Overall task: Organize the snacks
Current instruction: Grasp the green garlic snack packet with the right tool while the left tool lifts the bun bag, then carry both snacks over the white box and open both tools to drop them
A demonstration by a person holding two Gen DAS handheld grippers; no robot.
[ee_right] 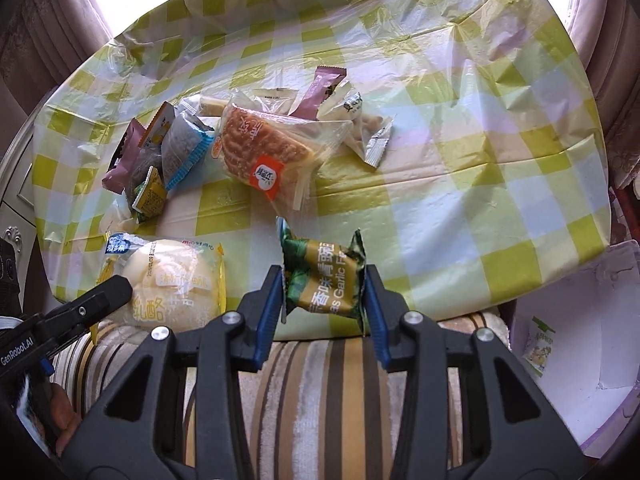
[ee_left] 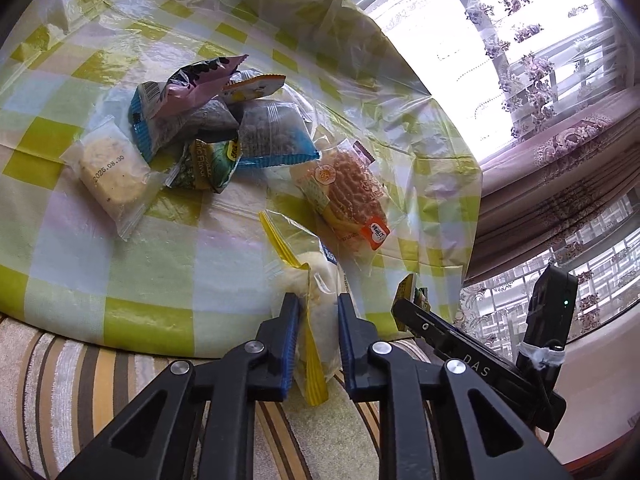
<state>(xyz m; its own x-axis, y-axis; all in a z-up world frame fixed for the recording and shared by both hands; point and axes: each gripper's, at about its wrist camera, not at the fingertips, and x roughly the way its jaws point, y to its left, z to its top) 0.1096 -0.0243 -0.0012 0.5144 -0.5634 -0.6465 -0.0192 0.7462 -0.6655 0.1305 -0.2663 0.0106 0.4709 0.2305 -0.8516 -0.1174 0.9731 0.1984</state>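
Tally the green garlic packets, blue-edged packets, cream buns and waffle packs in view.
Green garlic packets: 2 (one held, one in the pile)
Blue-edged packets: 2 ()
Cream bun: 1, held
Waffle pack: 1
Total: 6

Plastic table cover (ee_right: 460, 184): yellow-green, pale blue and white check. Striped fabric cushion (ee_right: 320, 392): brown, mustard and cream. Small foil snack packet (ee_right: 324, 276): green and olive.
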